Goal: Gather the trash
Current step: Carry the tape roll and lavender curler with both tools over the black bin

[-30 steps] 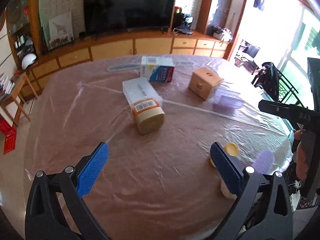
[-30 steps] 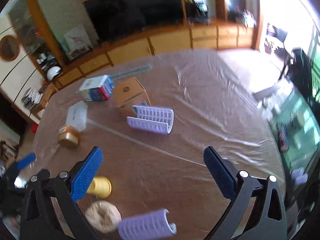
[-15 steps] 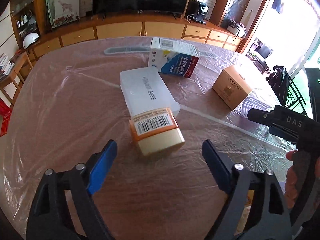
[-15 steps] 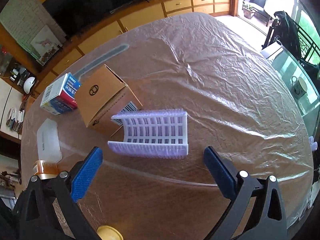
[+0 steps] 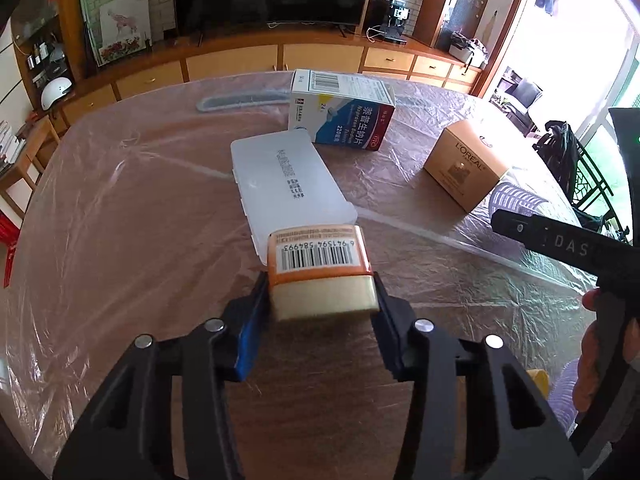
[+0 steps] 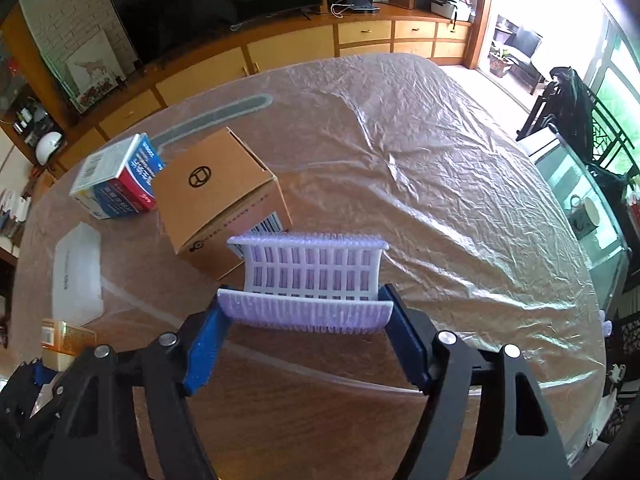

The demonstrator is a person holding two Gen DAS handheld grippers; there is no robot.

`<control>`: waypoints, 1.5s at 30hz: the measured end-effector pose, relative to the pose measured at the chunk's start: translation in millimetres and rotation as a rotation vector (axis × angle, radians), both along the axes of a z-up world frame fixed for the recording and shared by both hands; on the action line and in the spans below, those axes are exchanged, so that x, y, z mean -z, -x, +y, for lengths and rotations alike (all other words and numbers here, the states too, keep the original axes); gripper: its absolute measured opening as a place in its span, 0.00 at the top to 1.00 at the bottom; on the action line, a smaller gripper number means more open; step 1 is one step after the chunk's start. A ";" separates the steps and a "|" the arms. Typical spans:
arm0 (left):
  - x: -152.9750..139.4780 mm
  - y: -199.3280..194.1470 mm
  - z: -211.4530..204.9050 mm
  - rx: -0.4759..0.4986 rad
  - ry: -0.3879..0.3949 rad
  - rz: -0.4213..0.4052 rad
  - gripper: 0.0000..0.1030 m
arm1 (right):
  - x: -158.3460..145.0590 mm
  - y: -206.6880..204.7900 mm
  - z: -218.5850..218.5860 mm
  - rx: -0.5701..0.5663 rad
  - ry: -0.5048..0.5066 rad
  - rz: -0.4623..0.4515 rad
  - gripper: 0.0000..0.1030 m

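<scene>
My left gripper [image 5: 320, 300] is shut on a cream jar with an orange barcode label [image 5: 320, 272], lying on its side on the plastic-covered table [image 5: 120, 220]. The jar also shows in the right wrist view [image 6: 64, 340]. My right gripper [image 6: 308, 320] is shut on the ends of a purple plastic hair roller [image 6: 308, 280], which rests on the table in front of a brown L'Oreal carton [image 6: 220, 208]. That carton also shows in the left wrist view [image 5: 464, 168].
A translucent white flat case [image 5: 288, 184] lies just beyond the jar. A blue, white and red medicine box [image 5: 344, 114] lies behind it. Another purple roller [image 5: 568, 392] and a yellow cap [image 5: 538, 378] lie near the front right. A cabinet and TV stand behind the table.
Both grippers moved forward and shut. The left one closed on the jar, the right one on the purple roller.
</scene>
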State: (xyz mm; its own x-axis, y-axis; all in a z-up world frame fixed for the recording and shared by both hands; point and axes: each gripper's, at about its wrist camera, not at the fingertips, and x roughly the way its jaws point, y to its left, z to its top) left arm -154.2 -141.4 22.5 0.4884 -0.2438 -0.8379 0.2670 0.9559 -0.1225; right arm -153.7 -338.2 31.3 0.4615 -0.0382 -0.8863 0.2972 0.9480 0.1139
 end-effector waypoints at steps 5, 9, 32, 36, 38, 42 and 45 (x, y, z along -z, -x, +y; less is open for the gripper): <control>-0.7 5.5 7.8 -0.003 0.023 0.014 0.53 | -6.4 13.0 -14.5 0.000 -0.038 -0.020 0.30; -2.3 9.2 14.0 0.001 0.034 0.022 0.53 | -10.7 23.1 -29.6 0.007 -0.161 -0.029 0.30; -41.5 50.8 25.1 0.033 0.081 -0.039 0.54 | -56.9 94.1 -49.9 -0.145 -0.359 -0.106 0.30; -46.7 62.1 25.9 0.045 0.080 -0.050 0.54 | -66.9 109.5 -47.7 -0.192 -0.395 -0.121 0.30; -49.7 70.6 24.1 0.052 0.078 -0.056 0.54 | -69.2 116.7 -45.1 -0.213 -0.410 -0.125 0.30; -55.1 85.2 26.5 0.063 0.072 -0.071 0.54 | -75.2 134.2 -41.9 -0.260 -0.420 -0.132 0.30; -58.2 93.9 28.6 0.072 0.079 -0.073 0.54 | -77.5 144.1 -39.6 -0.289 -0.428 -0.132 0.30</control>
